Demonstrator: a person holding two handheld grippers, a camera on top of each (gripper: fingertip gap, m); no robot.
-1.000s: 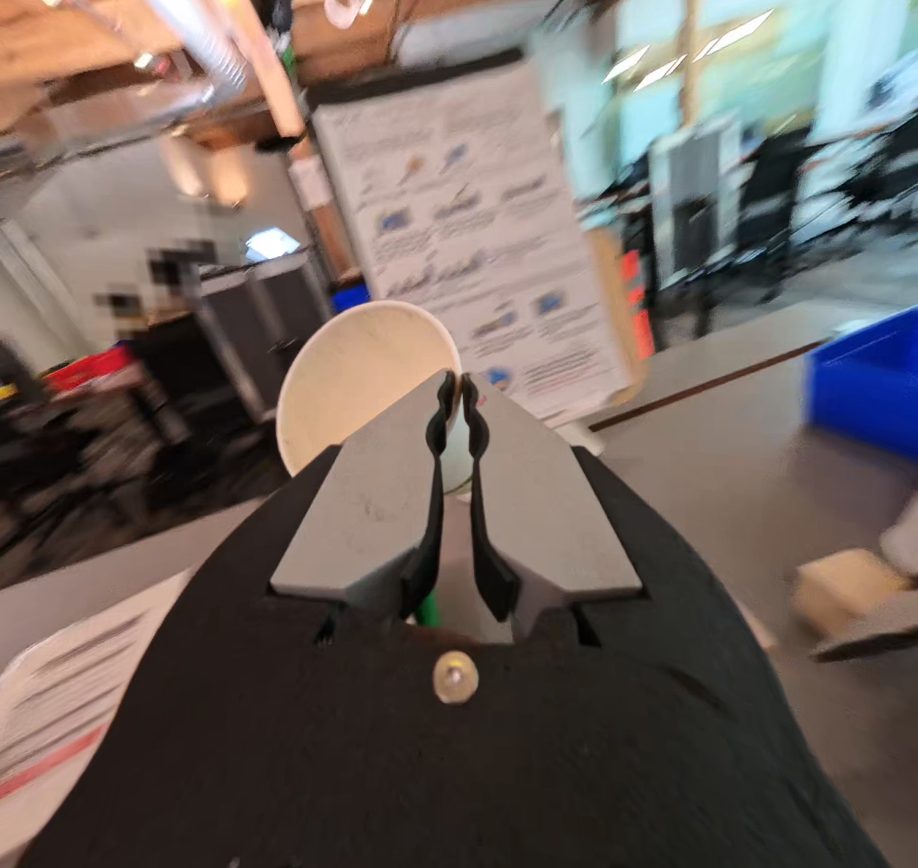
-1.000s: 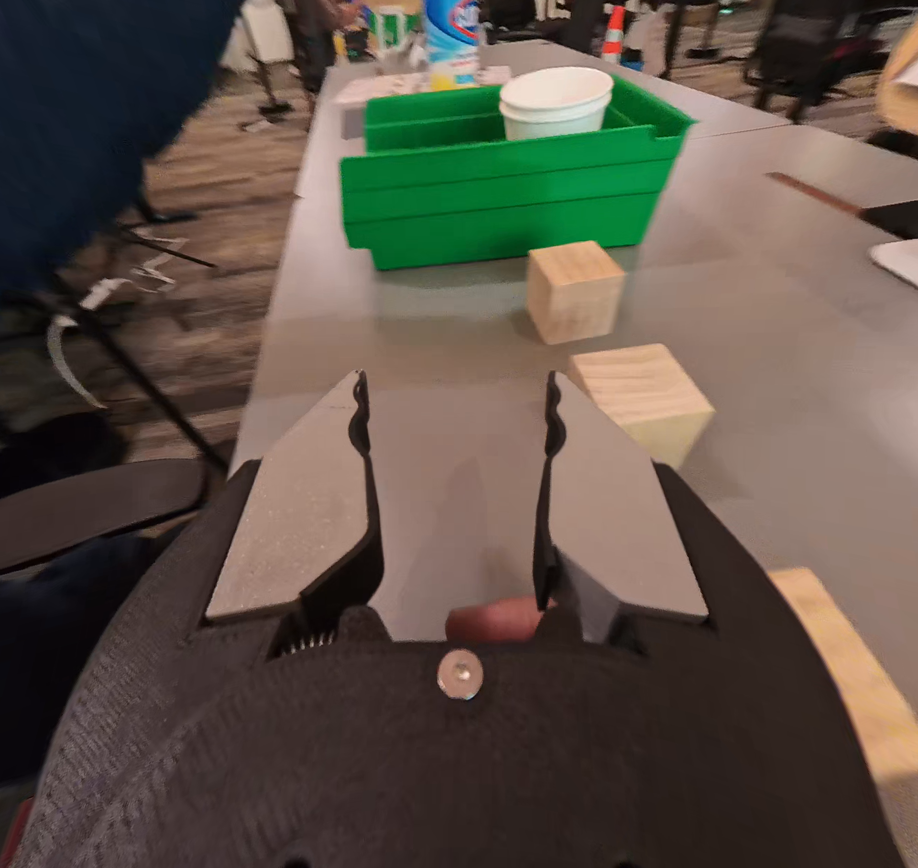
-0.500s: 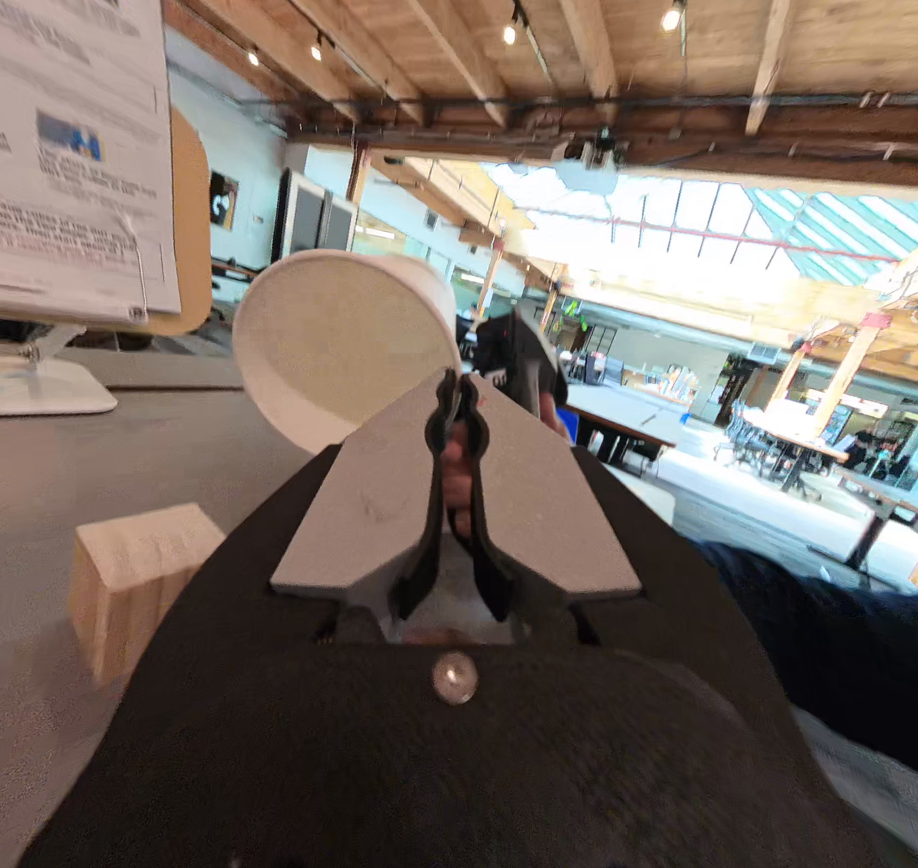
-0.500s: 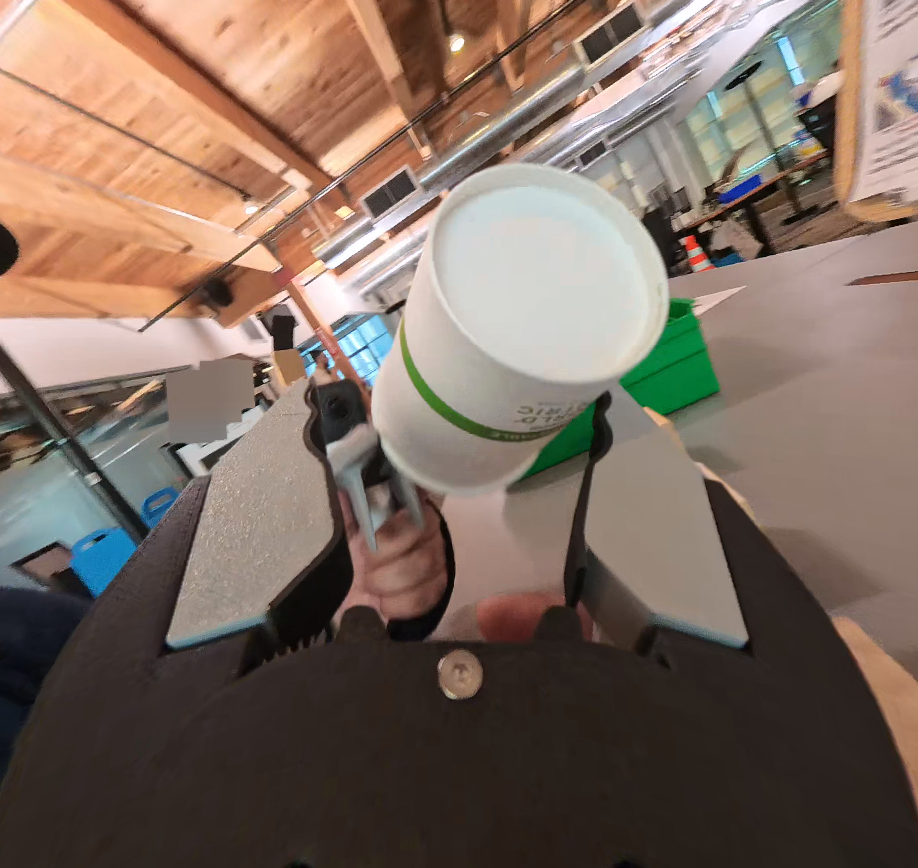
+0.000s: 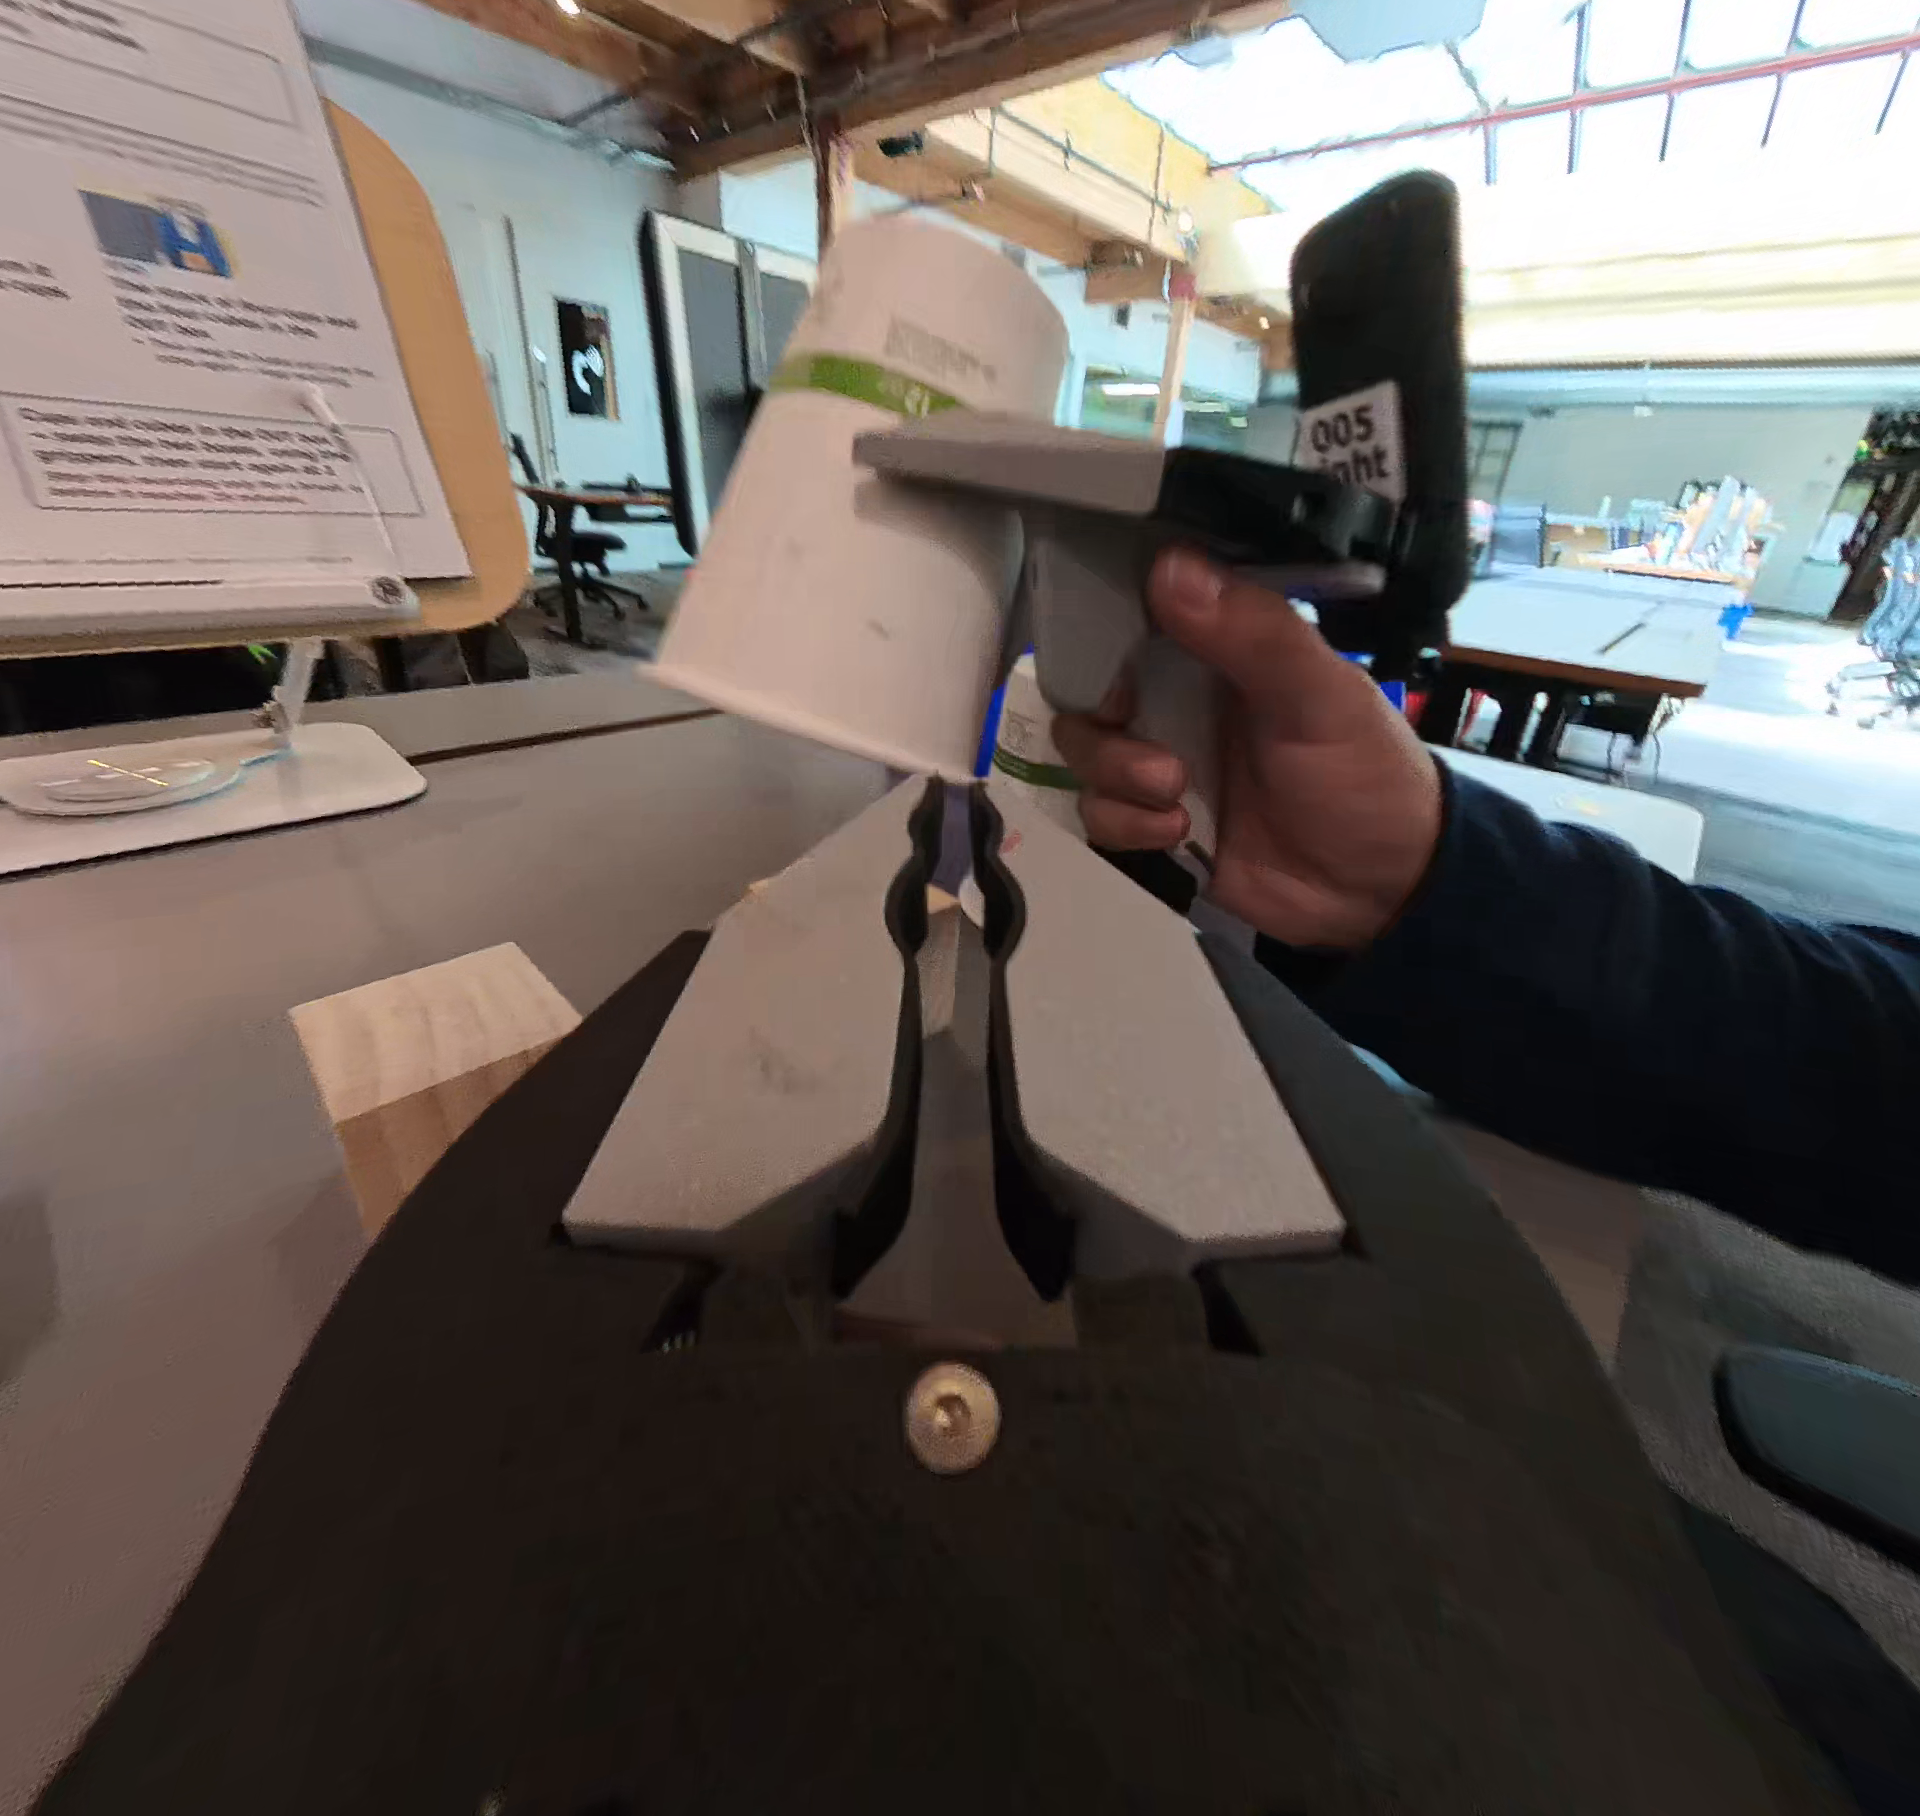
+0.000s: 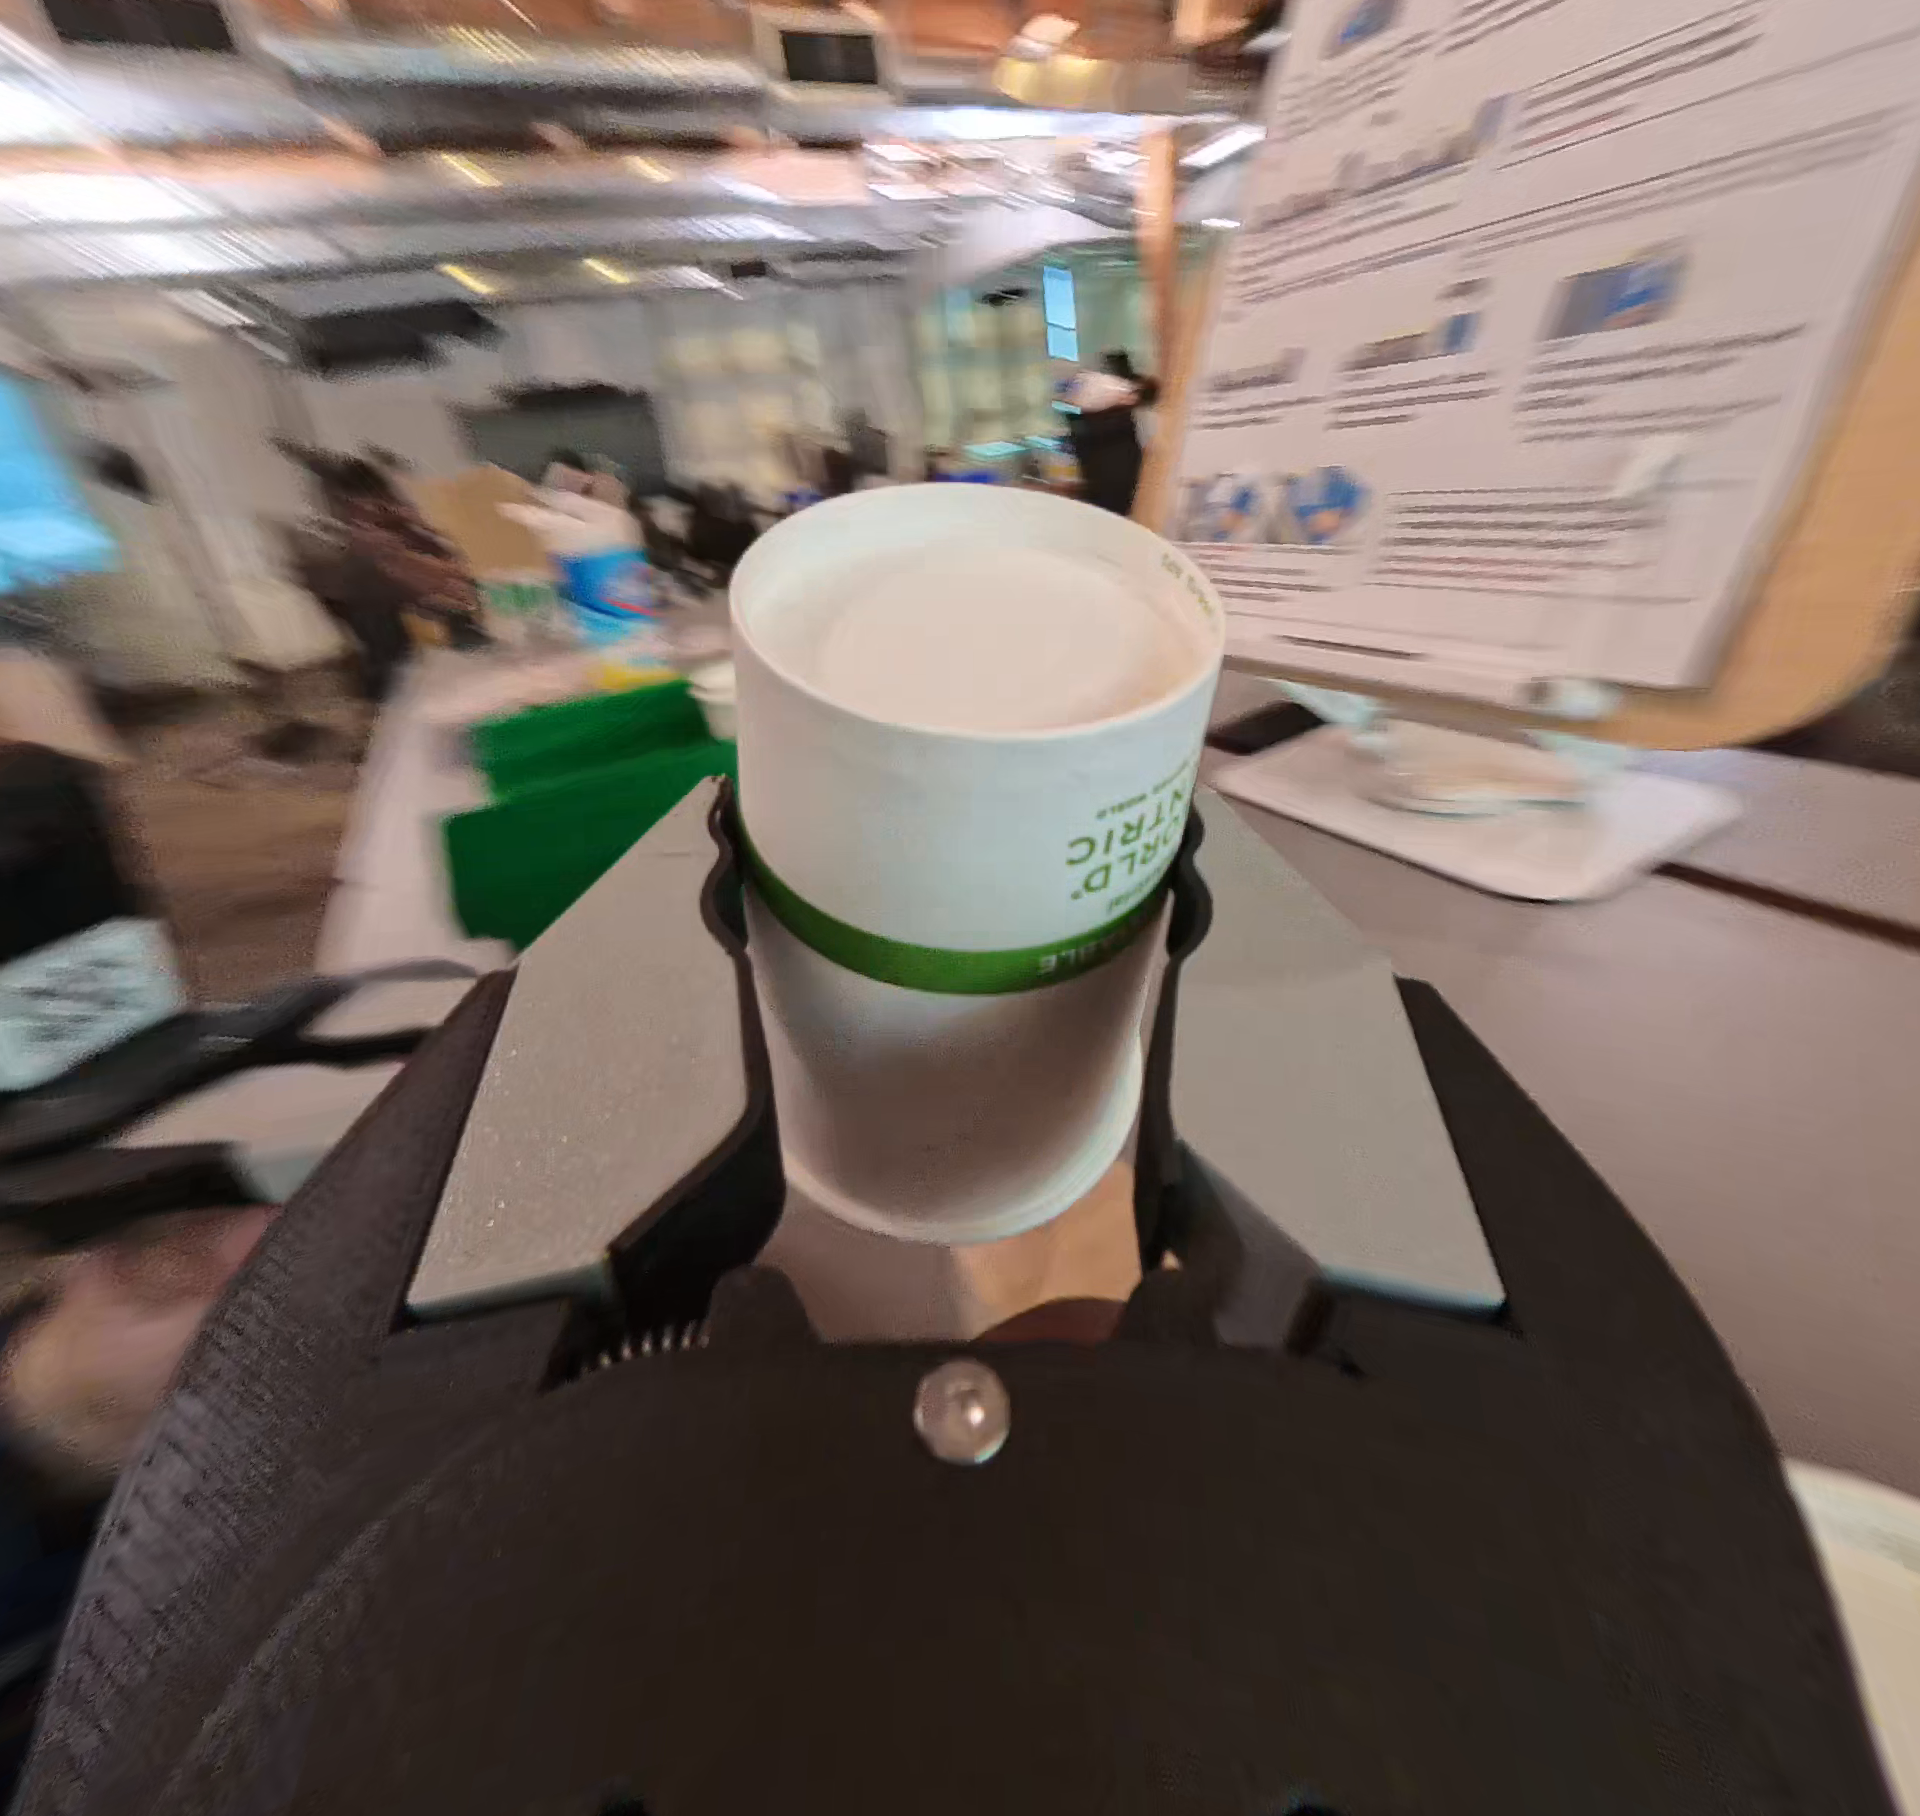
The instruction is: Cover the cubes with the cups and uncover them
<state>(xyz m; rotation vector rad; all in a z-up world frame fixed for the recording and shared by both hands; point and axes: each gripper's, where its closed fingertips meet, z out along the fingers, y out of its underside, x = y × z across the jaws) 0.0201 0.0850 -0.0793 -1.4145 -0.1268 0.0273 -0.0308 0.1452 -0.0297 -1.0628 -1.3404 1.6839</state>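
One white paper cup (image 6: pixel 971 810) with a green band sits upside down between the right gripper's (image 6: pixel 961 867) fingers (image 6: pixel 613 1028), base toward the middle of the frame, and both dark pads press its sides near the band. In the left wrist view the same cup (image 5: pixel 862 519) hangs tilted at upper centre, mouth angled down and left, clear of the grey worktop (image 5: pixel 436 873), with a hand (image 5: pixel 1278 758) round the right gripper's grey handle. The left gripper's (image 5: pixel 951 831) fingers (image 5: pixel 790 1060) are nearly pressed together at centre frame and pinch nothing; only a thin slit shows between the tips. One wooden cube (image 5: pixel 426 1039) rests on the worktop at lower left of that view, well below and to the left of the cup's mouth, and a sliver of another pale block shows just behind the left fingertips. A green bin (image 6: pixel 561 821) lies blurred at left of the right wrist view, and a poster board (image 5: pixel 177 249) stands on a white base at upper left of the left view. The likely trouble is the tilt: if the cup comes down at this angle, its rim could catch a cube's top edge and push the block aside instead of enclosing it. Thin paper walls may also buckle under the squeeze, making the mouth oval and a tighter fit. The nearly shut left fingers stand close under the rim and could be clipped as the cup descends.
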